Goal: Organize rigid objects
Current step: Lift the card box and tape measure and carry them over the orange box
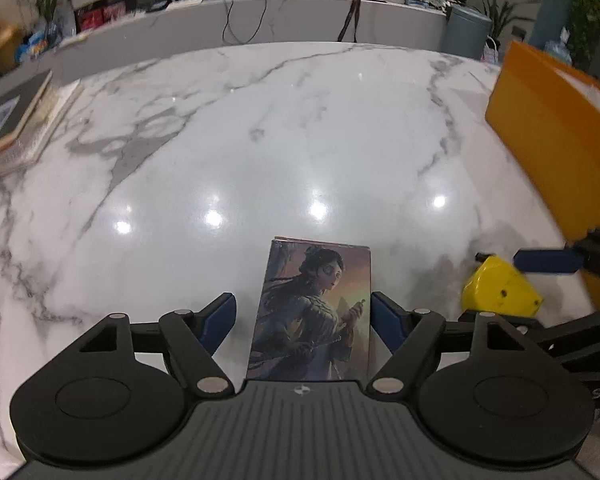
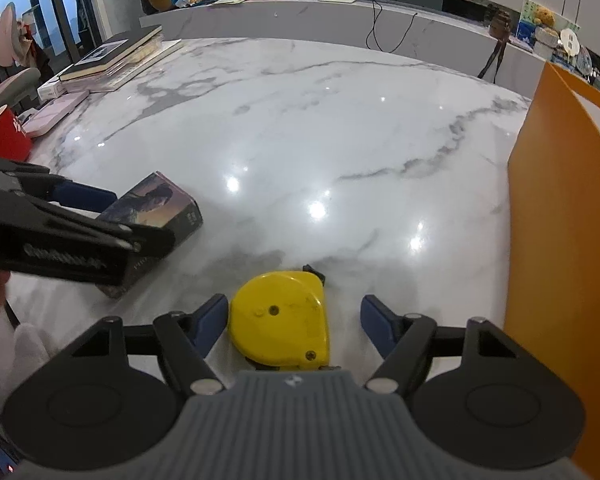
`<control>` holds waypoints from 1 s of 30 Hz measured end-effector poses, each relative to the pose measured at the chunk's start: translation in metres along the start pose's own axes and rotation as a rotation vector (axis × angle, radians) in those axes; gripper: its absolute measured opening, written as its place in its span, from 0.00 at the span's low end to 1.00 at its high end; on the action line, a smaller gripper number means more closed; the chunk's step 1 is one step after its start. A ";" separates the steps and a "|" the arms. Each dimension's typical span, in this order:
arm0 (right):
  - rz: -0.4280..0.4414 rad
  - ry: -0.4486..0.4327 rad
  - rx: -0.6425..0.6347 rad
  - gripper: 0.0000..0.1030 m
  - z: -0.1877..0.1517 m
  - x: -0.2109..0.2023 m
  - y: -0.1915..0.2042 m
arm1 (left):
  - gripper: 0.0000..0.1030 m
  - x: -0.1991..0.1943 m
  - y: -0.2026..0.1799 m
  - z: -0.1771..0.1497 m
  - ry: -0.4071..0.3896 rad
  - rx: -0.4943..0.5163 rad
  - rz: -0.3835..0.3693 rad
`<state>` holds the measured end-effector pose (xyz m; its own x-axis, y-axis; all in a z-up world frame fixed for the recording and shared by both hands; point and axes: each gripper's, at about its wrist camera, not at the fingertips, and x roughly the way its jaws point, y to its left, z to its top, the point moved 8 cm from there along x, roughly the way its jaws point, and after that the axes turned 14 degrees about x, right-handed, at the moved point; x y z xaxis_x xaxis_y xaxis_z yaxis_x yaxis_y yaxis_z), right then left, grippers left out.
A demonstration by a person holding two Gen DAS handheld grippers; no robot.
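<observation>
A small box with a painted figure on its lid (image 1: 312,312) lies flat on the white marble table (image 1: 260,140), between the open fingers of my left gripper (image 1: 303,320); the right pad is near its edge, the left pad stands apart. In the right wrist view the same box (image 2: 156,208) lies at the left under the left gripper. A yellow tape measure (image 2: 280,320) lies between the open fingers of my right gripper (image 2: 292,320), close to the left pad. The tape measure also shows in the left wrist view (image 1: 500,288).
An orange box (image 2: 560,260) stands along the table's right side, also in the left wrist view (image 1: 556,152). A stack of books (image 2: 112,60) lies at the far left, a red cup (image 2: 2,136) near it. A counter with clutter runs behind the table.
</observation>
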<state>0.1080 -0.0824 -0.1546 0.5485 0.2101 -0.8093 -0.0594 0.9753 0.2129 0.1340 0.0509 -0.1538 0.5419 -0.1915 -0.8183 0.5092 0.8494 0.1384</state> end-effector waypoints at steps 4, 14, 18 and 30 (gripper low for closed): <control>-0.009 -0.005 -0.018 0.73 -0.002 0.000 0.002 | 0.93 0.001 -0.006 -0.002 -0.028 0.088 0.058; 0.010 -0.015 0.022 0.91 -0.004 0.002 -0.002 | 1.00 0.006 0.007 -0.009 0.025 -0.013 0.061; -0.018 -0.010 -0.023 0.93 -0.007 0.005 0.004 | 1.00 0.008 0.007 -0.010 0.024 -0.050 0.042; -0.019 -0.043 -0.054 0.59 -0.006 -0.001 0.009 | 0.65 0.002 -0.001 -0.003 -0.043 -0.016 0.006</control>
<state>0.1023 -0.0729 -0.1551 0.5850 0.1893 -0.7886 -0.0926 0.9816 0.1669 0.1329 0.0513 -0.1573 0.5733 -0.2071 -0.7928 0.4950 0.8585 0.1337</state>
